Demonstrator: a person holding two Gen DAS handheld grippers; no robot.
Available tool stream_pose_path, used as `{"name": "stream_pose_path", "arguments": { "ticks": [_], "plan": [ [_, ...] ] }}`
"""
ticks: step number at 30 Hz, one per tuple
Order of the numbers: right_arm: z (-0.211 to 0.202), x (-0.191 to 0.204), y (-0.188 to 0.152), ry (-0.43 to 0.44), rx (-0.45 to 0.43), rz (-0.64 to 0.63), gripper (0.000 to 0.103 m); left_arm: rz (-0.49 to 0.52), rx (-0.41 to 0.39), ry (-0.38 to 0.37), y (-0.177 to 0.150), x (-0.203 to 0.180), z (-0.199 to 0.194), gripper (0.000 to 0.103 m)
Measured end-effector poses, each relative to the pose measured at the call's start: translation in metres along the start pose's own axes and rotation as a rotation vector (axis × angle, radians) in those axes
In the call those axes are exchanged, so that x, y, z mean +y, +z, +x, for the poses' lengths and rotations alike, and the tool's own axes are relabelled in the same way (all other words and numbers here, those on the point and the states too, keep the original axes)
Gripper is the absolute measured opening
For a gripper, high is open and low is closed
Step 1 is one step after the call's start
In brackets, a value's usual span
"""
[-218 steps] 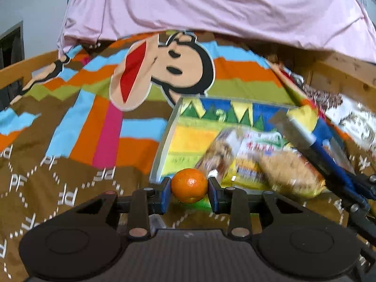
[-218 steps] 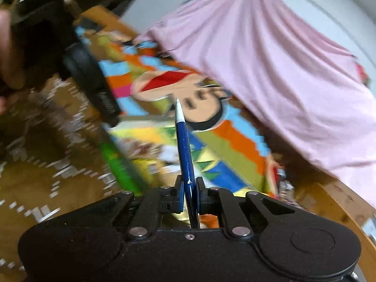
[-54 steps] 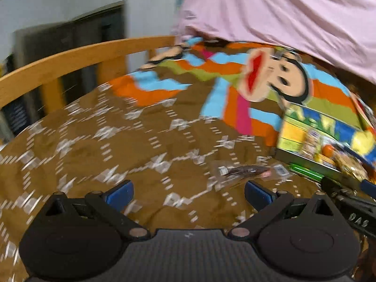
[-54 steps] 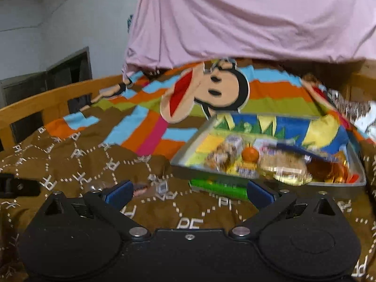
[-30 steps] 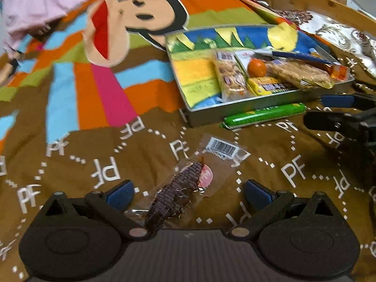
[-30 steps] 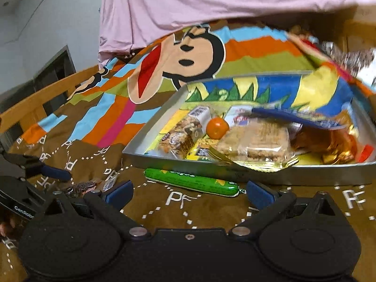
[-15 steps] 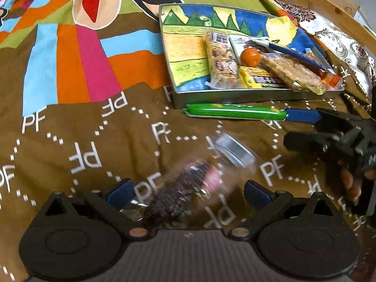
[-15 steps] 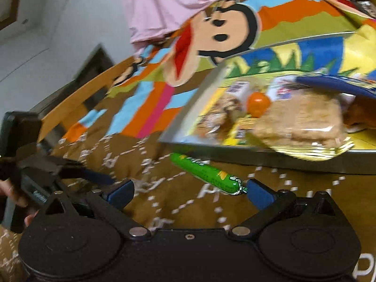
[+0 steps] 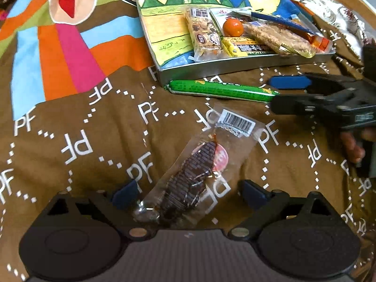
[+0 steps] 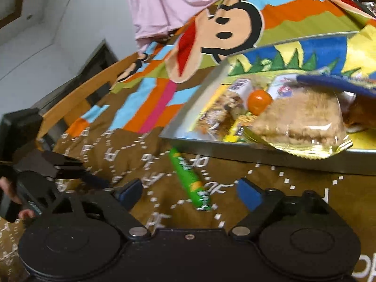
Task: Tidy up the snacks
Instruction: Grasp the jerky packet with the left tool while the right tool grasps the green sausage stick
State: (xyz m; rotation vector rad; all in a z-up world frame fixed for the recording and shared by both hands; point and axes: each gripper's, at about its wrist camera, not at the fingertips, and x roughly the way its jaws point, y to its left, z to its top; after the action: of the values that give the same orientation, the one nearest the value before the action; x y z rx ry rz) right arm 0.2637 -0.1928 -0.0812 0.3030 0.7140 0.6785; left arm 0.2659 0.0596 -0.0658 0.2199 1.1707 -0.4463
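A clear packet with a dark snack (image 9: 192, 176) lies on the brown blanket, its lower end between the fingers of my left gripper (image 9: 188, 192), whose jaws are closing but do not touch it. A green sausage stick (image 9: 221, 90) lies in front of the metal tray (image 9: 223, 64). My right gripper (image 9: 279, 92) straddles the stick's right end; its jaws are closing and the pads stand clear. In the right wrist view the green stick (image 10: 190, 183) runs between the fingers of my right gripper (image 10: 190, 192). The tray (image 10: 211, 143) holds an orange (image 10: 259, 98), bars and a blue pen.
A wooden bed rail (image 10: 77, 98) borders the blanket at the left, with pink cloth (image 10: 178, 2) at the back. My left gripper (image 10: 70, 169) shows at the left of the right wrist view. A person's fingers (image 9: 352, 145) hold the right gripper's handle.
The orange and the blue pen, once gripped, now lie in the tray. The left view tipped down over the dark snack packet. The right gripper closed in on the green stick and narrowed.
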Motion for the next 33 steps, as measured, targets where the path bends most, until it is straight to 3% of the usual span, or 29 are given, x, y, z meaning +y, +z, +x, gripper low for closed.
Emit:
{"name": "stream_pose_path", "arguments": {
  "ticks": [3, 7, 9, 12, 15, 17, 24, 27, 29, 33],
  "plan": [
    [0.012, 0.004, 0.0, 0.008, -0.012, -0.025, 0.076, -0.032, -0.012, -0.054, -0.002, 0.011, -0.002, 0.094],
    [0.024, 0.022, -0.005, -0.032, 0.021, -0.132, 0.065, -0.09, -0.052, -0.066, -0.011, 0.02, -0.01, 0.081],
    [0.025, 0.026, -0.005, -0.052, 0.024, -0.153, 0.044, -0.116, -0.065, -0.056, -0.014, 0.019, -0.014, 0.076],
    [0.022, 0.027, -0.006, -0.079, 0.03, -0.155, 0.029, -0.15, -0.069, -0.025, -0.017, 0.011, -0.016, 0.067],
    [0.016, 0.035, -0.006, -0.109, 0.048, -0.185, 0.026, -0.214, -0.071, 0.009, -0.02, 0.0, -0.02, 0.058],
    [0.011, 0.043, -0.008, -0.134, 0.063, -0.207, 0.023, -0.324, -0.075, 0.026, -0.025, -0.005, -0.023, 0.057],
    [-0.017, 0.068, -0.03, -0.191, 0.136, -0.256, 0.018, -0.605, -0.187, -0.002, -0.064, -0.033, -0.033, 0.053],
    [-0.029, 0.08, -0.043, -0.214, 0.156, -0.314, 0.018, -0.683, -0.215, -0.014, -0.086, -0.047, -0.037, 0.052],
    [-0.036, 0.087, -0.05, -0.223, 0.173, -0.341, 0.018, -0.72, -0.249, 0.027, -0.103, -0.061, -0.043, 0.052],
    [-0.047, 0.102, -0.067, -0.236, 0.21, -0.375, 0.018, -0.713, -0.314, 0.049, -0.132, -0.087, -0.059, 0.049]
  ]
}}
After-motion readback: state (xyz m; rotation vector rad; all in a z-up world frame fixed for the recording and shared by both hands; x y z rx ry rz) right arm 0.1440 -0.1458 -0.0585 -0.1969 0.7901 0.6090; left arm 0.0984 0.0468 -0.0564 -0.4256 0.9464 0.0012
